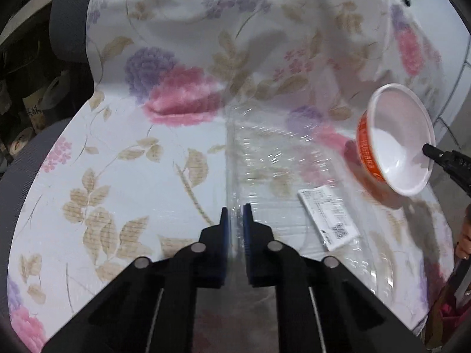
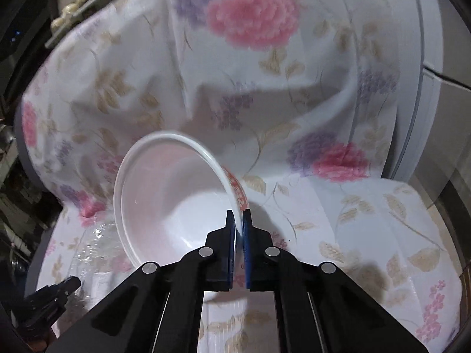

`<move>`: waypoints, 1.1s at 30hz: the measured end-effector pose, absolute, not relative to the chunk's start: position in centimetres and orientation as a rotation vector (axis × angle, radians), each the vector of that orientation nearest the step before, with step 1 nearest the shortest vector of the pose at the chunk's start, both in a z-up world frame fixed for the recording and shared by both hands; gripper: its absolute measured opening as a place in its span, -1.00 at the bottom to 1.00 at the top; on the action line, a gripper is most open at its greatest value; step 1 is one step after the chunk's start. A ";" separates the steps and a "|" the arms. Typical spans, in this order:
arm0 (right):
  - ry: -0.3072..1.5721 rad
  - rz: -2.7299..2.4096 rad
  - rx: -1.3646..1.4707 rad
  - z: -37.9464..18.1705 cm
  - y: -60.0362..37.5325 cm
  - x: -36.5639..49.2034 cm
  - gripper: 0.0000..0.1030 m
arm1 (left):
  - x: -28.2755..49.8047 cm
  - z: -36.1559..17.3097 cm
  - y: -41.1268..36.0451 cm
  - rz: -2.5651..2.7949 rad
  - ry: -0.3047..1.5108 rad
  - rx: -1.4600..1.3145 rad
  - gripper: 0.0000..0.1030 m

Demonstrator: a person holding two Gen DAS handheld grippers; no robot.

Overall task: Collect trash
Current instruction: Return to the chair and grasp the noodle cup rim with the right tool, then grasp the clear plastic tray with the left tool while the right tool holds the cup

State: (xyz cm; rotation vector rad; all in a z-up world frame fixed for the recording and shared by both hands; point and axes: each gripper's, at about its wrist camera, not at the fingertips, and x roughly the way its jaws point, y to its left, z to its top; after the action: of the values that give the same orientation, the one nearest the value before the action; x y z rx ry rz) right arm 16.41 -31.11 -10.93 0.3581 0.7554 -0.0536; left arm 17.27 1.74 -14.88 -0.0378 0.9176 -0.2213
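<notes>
My left gripper (image 1: pixel 235 216) is shut on the edge of a clear plastic lid (image 1: pixel 282 176) with a white printed label (image 1: pixel 329 217), lying on the floral cloth. My right gripper (image 2: pixel 238 217) is shut on the rim of a white instant-noodle bowl (image 2: pixel 164 206) with an orange printed outside, tilted on its side and held just above the cloth. The bowl also shows at the right of the left wrist view (image 1: pixel 397 141), with the right gripper's fingertip (image 1: pixel 432 150) at its rim. The left gripper shows at the lower left of the right wrist view (image 2: pixel 64 286).
The floral cloth (image 1: pixel 147 161) covers a seat and rises up its back (image 2: pixel 250 73). Grey seat edging (image 1: pixel 67 23) shows at the left, with dark clutter beyond it. A white appliance (image 2: pixel 435 44) stands at the right.
</notes>
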 end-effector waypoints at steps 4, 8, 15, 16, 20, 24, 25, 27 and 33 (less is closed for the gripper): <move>0.749 -0.040 0.366 -9.3 -31.8 13.3 -0.91 | 15.0 -12.6 1.1 -0.254 0.854 -0.037 -0.93; 0.744 -0.053 0.397 -8.2 -33.1 9.2 -0.91 | 11.9 -10.2 0.0 -0.267 0.799 -0.041 -0.93; 0.763 -0.110 0.472 -8.4 -36.3 1.3 -0.91 | 7.5 -8.6 -3.8 -0.336 0.737 -0.021 -0.93; 0.769 -0.121 0.474 -8.6 -36.6 0.4 -0.91 | 7.0 -8.5 -4.4 -0.342 0.730 -0.016 -0.93; 0.795 -0.169 0.474 -9.7 -37.3 -2.0 -0.91 | 5.5 -8.7 -6.4 -0.365 0.719 0.012 -0.93; 0.813 -0.183 0.516 -11.2 -38.3 -3.3 -0.90 | 4.9 -9.5 -7.8 -0.366 0.745 0.057 -0.93; 0.805 -0.178 0.533 -11.3 -38.5 -3.6 -0.90 | 4.7 -9.6 -8.1 -0.370 0.750 0.059 -0.93; 0.774 -0.174 0.551 -10.8 -39.0 -4.6 -0.90 | 4.3 -9.5 -8.5 -0.372 0.744 0.065 -0.93; 0.683 -0.231 0.606 -9.1 -42.3 -9.5 -0.90 | 3.0 -7.3 -11.3 -0.453 0.664 0.055 -0.93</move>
State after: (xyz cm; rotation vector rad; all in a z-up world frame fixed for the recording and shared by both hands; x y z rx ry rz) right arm -9.46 -42.26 -9.07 0.6055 0.6826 -0.2308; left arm 2.95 -11.30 -7.31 0.0547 0.6640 -0.4530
